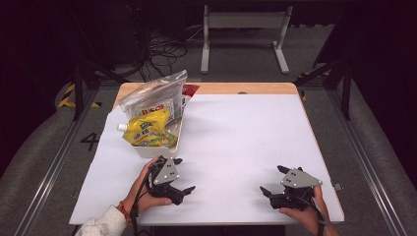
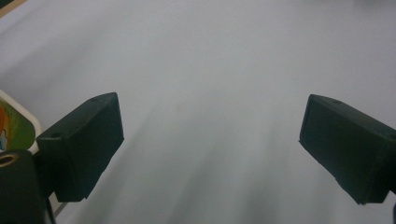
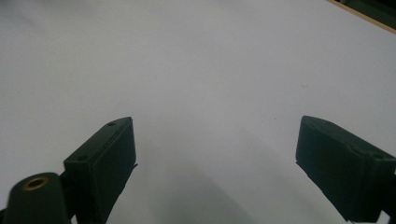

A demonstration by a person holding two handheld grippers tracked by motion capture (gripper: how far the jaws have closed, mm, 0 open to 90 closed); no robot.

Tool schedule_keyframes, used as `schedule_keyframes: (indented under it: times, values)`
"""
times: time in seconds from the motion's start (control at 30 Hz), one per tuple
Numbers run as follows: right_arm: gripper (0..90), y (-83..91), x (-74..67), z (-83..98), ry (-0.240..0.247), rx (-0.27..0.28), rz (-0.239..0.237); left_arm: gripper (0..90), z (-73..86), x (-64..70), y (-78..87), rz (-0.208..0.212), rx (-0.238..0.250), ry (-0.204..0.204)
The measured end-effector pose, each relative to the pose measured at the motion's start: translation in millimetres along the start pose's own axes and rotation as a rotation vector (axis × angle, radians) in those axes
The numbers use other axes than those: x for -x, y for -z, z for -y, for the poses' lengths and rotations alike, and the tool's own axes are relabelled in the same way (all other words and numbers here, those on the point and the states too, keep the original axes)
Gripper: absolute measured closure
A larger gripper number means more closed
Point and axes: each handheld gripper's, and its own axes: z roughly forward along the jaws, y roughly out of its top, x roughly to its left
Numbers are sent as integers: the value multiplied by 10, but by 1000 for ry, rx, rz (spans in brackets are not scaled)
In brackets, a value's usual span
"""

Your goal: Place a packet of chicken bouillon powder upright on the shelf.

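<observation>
In the high view, a white tray sits in the left half of the frame, just above the left gripper. In it a yellow spout pouch lies flat on its side, its long axis running left to right, its white cap pointing to the frame's left. Behind it a clear zip bag leans upright, tilted toward upper right. The left gripper rests low centre-left on the white tabletop, jaws spread wide and holding nothing, aimed right. The right gripper, lower right and well apart from the tray, is likewise wide open and empty, aimed left.
</observation>
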Motion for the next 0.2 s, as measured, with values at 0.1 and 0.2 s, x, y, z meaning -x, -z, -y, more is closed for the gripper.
schedule_keyframes:
  times: [0.1,0.2]
  values:
    - [123,2,3,-1,-2,0,2,70,3,-12,0,-4,-1,-5]
    - [122,3,8,-2,-6,1,2,70,13,-32,-5,-4,-1,9]
